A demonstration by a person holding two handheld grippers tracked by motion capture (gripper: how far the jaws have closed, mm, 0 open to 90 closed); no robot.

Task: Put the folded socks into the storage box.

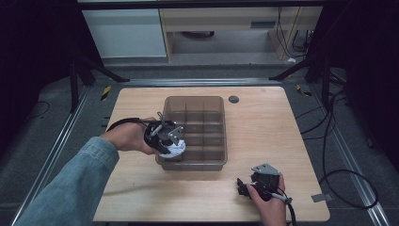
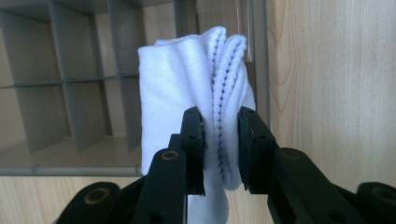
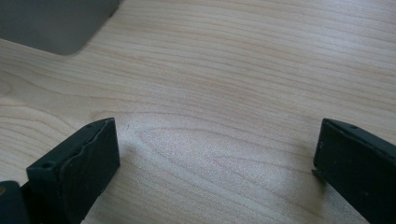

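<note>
Left gripper [image 2: 219, 140]: we pinch a folded white sock [image 2: 187, 93] across its ribbed edges, so the folds stay together.
Sock place: between our jaws, over the near-left cell of the bin [image 1: 221, 162], just beyond the tips.
Sock axis: long axis runs away from the gripper, toward the cells.
Right gripper [image 3: 215, 154]: jaws spread, empty, parked low over the table [image 3: 233, 70], probably waiting.

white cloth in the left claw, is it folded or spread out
Folded. In the left gripper view the white cloth is bunched into layers, edges stacked together, pinched between the left claw jaws over the divided bin.
</note>
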